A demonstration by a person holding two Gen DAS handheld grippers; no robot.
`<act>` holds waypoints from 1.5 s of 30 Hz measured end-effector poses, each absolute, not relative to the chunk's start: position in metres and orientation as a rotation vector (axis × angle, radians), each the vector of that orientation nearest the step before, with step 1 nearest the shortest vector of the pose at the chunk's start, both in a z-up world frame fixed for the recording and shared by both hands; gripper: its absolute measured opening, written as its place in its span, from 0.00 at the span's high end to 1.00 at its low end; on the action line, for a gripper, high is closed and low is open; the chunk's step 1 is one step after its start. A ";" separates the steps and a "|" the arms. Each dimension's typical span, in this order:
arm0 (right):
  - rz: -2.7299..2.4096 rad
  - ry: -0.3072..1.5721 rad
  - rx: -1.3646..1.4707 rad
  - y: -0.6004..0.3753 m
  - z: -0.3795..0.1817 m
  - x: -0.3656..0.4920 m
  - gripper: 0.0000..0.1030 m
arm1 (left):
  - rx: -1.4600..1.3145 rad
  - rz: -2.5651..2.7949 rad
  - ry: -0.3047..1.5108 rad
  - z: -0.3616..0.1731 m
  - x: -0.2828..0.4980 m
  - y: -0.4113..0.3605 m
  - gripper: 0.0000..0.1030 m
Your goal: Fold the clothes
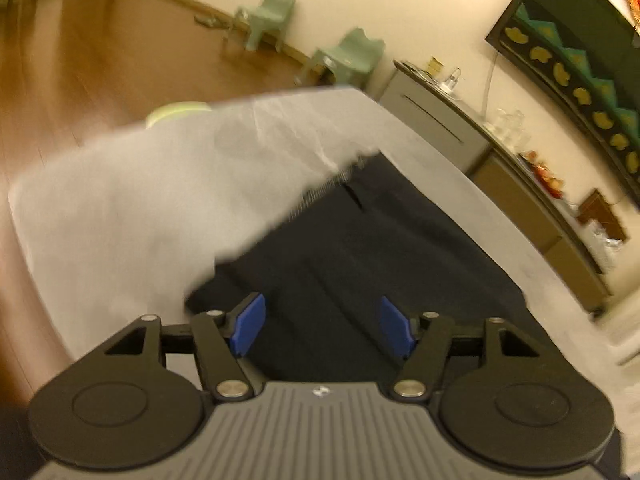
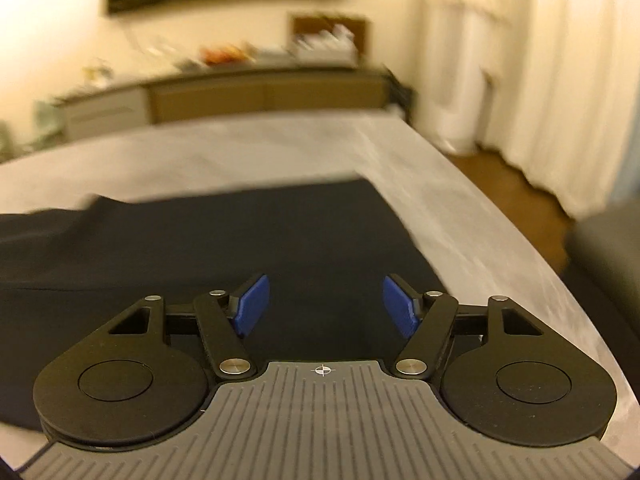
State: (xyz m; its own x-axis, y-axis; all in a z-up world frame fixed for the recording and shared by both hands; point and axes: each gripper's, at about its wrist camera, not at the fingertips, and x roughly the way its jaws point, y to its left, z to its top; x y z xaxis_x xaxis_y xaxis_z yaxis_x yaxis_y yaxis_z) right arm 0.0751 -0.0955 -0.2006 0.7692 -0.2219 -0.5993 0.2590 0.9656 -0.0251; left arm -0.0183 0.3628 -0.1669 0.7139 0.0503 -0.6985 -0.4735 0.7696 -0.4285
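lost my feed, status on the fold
Left tongs open, right tongs open, both empty. Dark garment flat on table. White cloth overlaps its corner.

1 dark garment (image 1: 360, 248), 1 white cloth (image 1: 160, 200), 2 green chairs (image 1: 268, 16).

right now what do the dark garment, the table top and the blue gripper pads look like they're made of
Dark garment: soft matte fabric, likely knit; it drapes in shallow folds. Blur hides the weave.
Table top: pale grey with cloudy mottling, perhaps stone or laminate; faint sheen.
Blue pads: smooth, matte, probably rubber or plastic, on the open left gripper.
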 end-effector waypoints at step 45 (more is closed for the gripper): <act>0.810 0.481 -0.518 0.537 -0.193 0.102 1.00 | -1.063 0.050 0.666 -0.226 0.025 0.431 0.42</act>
State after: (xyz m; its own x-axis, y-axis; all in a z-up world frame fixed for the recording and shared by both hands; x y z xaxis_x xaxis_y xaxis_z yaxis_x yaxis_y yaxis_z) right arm 0.1017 0.5371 -0.1931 0.5972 0.5498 -0.5840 -0.7759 0.5804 -0.2471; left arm 0.0246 0.4314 -0.2258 0.8048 -0.2717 -0.5277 -0.3478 0.5045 -0.7903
